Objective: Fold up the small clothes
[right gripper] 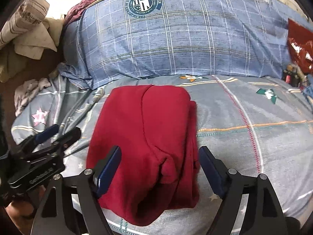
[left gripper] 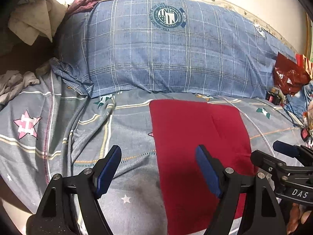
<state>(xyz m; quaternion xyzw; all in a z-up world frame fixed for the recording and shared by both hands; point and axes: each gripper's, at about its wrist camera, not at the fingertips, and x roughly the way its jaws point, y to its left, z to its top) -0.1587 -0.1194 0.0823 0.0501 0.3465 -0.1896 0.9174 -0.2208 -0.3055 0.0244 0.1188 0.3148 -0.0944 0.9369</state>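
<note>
A red garment (left gripper: 195, 129) lies folded into a compact stack on the grey patterned bedsheet (left gripper: 78, 133). My left gripper (left gripper: 158, 156) hovers open over its left edge, with only sheet and cloth edge below the jaws and nothing held. In the right wrist view the red garment (right gripper: 144, 127) shows a rounded fold and a bulging lower end. My right gripper (right gripper: 160, 152) stands open around that near end, its pads not pressing the cloth. The right gripper (left gripper: 283, 150) also shows at the right edge of the left wrist view, and the left gripper (right gripper: 50, 131) at the left of the right wrist view.
A large blue plaid pillow (left gripper: 166, 54) runs across the back of the bed. A crumpled grey cloth (left gripper: 17, 84) and cream cloths (left gripper: 35, 23) lie at the left. A red plastic bag (left gripper: 287, 74), cables and small items sit at the right.
</note>
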